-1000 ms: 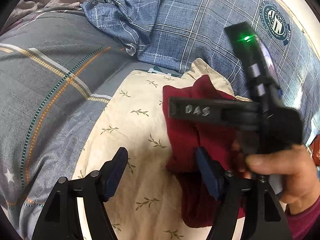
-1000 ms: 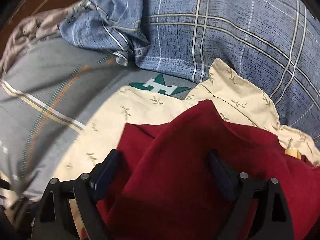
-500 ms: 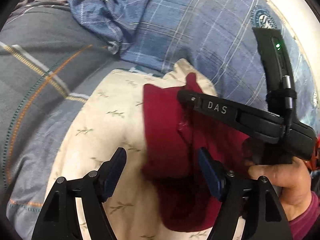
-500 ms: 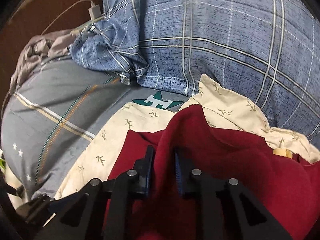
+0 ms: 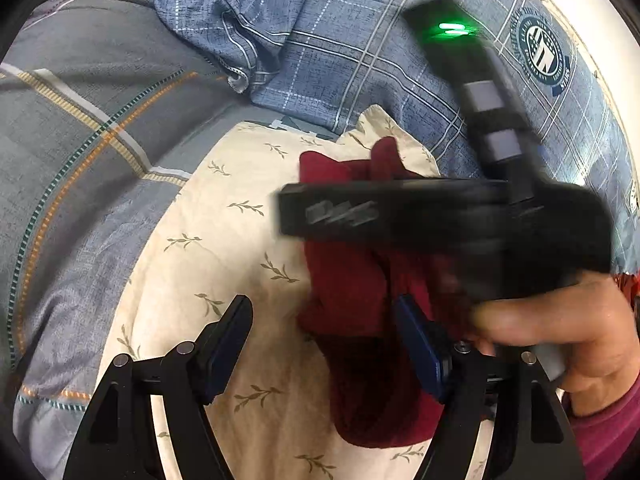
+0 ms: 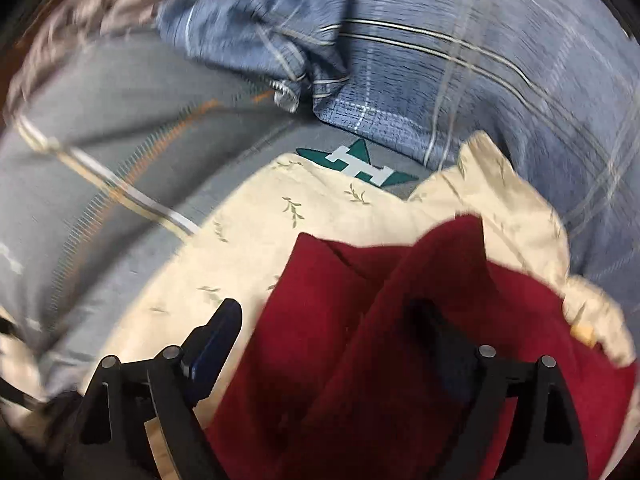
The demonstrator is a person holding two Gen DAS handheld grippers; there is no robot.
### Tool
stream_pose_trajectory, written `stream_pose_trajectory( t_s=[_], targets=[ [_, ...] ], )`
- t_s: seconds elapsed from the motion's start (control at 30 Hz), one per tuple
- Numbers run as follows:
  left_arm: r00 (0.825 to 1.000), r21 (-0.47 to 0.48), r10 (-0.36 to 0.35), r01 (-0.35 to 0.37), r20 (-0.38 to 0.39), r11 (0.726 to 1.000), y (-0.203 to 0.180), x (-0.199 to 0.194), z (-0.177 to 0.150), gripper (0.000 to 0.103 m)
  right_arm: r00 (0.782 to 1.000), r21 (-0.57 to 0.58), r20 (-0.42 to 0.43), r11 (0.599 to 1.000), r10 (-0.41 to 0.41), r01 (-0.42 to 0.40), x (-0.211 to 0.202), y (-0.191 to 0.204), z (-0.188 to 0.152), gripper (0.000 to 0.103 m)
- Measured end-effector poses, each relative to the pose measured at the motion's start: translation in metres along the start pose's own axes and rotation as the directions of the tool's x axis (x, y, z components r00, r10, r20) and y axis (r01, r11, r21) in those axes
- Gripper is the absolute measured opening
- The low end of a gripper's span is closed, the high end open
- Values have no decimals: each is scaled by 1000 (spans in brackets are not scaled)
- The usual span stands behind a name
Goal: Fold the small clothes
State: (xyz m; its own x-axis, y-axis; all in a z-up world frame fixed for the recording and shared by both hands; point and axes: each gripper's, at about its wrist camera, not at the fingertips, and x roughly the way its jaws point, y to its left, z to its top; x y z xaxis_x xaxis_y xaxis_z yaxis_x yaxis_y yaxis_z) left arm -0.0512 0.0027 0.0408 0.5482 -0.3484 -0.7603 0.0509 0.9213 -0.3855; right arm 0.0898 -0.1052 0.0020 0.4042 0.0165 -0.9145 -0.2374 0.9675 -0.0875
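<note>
We see the right gripper (image 6: 332, 344) jaws just opened wide over the red garment (image 6: 400, 340), gripping nothing. The left gripper (image 5: 320, 344) gapes empty beside it on the cream cloth (image 5: 224, 248). The loose fold may spring back.

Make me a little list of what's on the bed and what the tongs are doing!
cloth: red, rumpled, on a cream leafy sheet
behind: blue plaid bedding, grey bedding
left tongs: open, cloth edge between them
right tongs: just opened, over the cloth, not gripping
hand: holds right tongs
</note>
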Motion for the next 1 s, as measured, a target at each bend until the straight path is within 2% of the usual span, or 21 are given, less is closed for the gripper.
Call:
stream_pose_trajectory(
  t_s=[0.03, 0.07, 0.1, 0.13, 0.17, 0.27, 0.4, 0.53, 0.6, 0.63, 0.7, 0.73, 0.8, 0.93, 1.0],
  targets=[
    [1000, 5, 2, -2, -4, 1000, -1, 1, 0, 73, 999, -29, 2, 999, -34, 34, 5, 3, -1, 81],
    [1000, 6, 4, -4, -6, 1000, -2, 3, 1, 74, 998, -25, 21, 998, -52, 53, 3, 2, -3, 65],
    [1000, 5, 2, -2, -6, 1000, -3, 4, 1, 75, 998, -11, 38, 998, -56, 56, 1, -2, -6, 57],
    [1000, 3, -3, 3, -8, 1000, -4, 5, 1, 76, 998, 20, 56, 999, -41, 40, -3, -9, -8, 44],
    [1000, 6, -8, 8, -10, 1000, -5, 5, 1, 78, 997, 58, 75, 998, -4, -1, -9, -20, -11, 35],
    [999, 22, -34, 34, -3, 999, -12, 7, 1, 80, 987, 149, 134, 983, 88, -108, -28, -44, -20, 22],
    [990, 70, -138, 137, -3, 988, -26, 3, -2, 80, 978, 196, 163, 967, 134, -165, -42, -59, -25, 20],
    [984, 114, -180, 180, -11, 977, -30, 2, -2, 80, 969, 221, 155, 949, 195, -226, -45, -65, -25, 19],
    [966, 116, -257, 258, -22, 959, -23, -5, 1, 80, 965, 218, 127, 942, 230, -254, -43, -67, -21, 19],
    [952, 108, -304, 305, -29, 946, -19, -8, 2, 80, 964, 211, 115, 942, 241, -261, -42, -67, -19, 19],
    [931, 102, -363, 365, -33, 926, -9, -13, 5, 87, 961, 202, 97, 940, 260, -275, -41, -69, -16, 19],
    [931, 104, -364, 364, -25, 925, -7, -14, 5, 90, 959, 199, 89, 938, 270, -283, -40, -70, -15, 19],
    [942, 96, -334, 333, -7, 938, 1, -9, 8, 93, 956, 201, 87, 935, 279, -291, -41, -72, -15, 19],
    [979, 100, -203, 202, 2, 974, -1, 7, 8, 93, 958, 203, 105, 938, 265, -282, -44, -68, -18, 19],
    [986, 109, -167, 166, 6, 980, -7, 11, 6, 91, 959, 203, 113, 939, 260, -279, -44, -66, -20, 19]
  ],
)
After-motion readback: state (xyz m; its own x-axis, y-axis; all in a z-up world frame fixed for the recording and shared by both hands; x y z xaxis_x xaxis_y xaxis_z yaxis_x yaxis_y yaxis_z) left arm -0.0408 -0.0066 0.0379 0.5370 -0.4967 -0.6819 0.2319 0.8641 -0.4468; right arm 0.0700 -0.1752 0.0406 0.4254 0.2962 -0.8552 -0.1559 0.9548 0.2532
